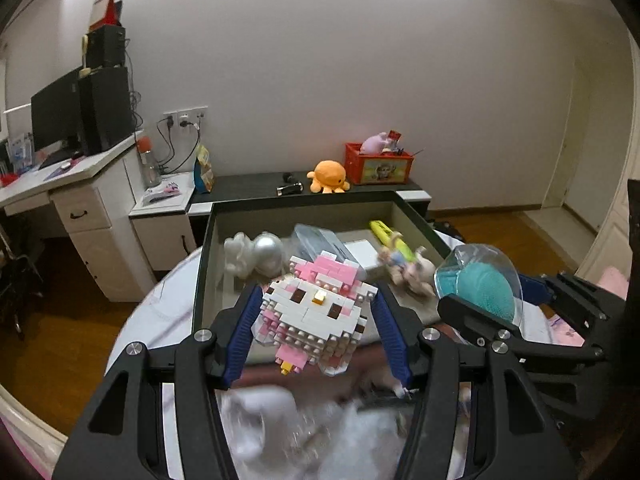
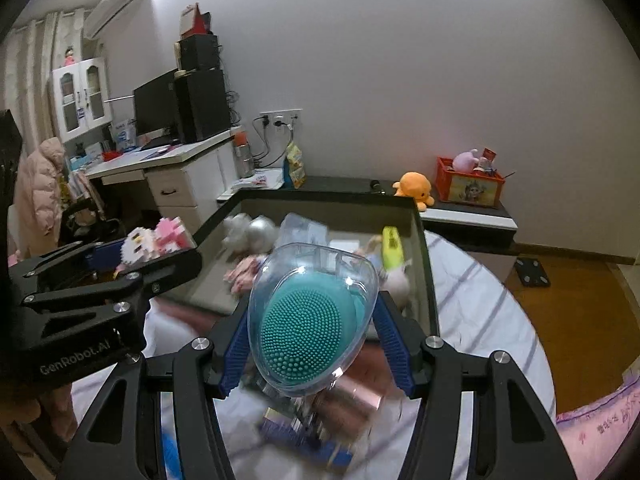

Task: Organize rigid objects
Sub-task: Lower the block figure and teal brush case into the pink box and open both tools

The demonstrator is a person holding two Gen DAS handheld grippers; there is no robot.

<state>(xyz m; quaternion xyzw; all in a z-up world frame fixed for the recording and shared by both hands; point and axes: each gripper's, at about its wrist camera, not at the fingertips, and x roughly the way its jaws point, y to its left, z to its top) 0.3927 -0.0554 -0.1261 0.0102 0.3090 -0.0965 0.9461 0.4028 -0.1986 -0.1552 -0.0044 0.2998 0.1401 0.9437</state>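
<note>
Pink-and-white brick-built cat figure point(image 1: 316, 314) sits clamped between the blue ribbed pads of the left tool point(image 1: 316, 322), held in the air just in front of the open dark-rimmed storage box point(image 1: 202, 264). Beside it, the right tool point(image 2: 312, 330) is closed on a teal silicone scrubber in a clear plastic shell point(image 2: 308, 320); only the right wrist view shows its nubbed face, while the left view catches it from the side. Below both tools the bedding is blurred. Inside the box lie a silver-and-white figurine point(image 1: 256, 254), a clear plastic case point(image 1: 320, 240) and a yellow marker point(image 1: 390, 238). Beyond, an orange plush octopus point(image 1: 330, 176) and a red crate point(image 1: 378, 164) rest on a low dark surface point(image 1: 248, 184). Only the right view shows a white glass-door cabinet point(image 2: 80, 96).
</note>
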